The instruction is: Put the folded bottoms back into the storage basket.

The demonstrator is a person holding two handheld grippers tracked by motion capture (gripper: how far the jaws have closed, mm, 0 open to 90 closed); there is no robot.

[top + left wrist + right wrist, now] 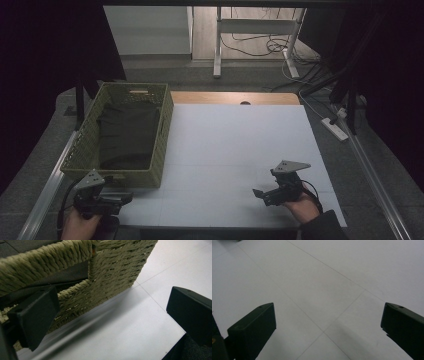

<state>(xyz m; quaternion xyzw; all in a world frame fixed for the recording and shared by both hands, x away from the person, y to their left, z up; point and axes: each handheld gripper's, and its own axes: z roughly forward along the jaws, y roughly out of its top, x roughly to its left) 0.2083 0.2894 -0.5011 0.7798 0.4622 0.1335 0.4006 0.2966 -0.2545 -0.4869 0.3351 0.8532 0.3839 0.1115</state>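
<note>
Basket, woven green, on table at far left, dark cloth inside. Left gripper just beside its near wall, 2 jaws spread wide, gripping nothing. Right gripper over bare table, jaws likewise wide, empty.

One basket, one dark cloth
</note>
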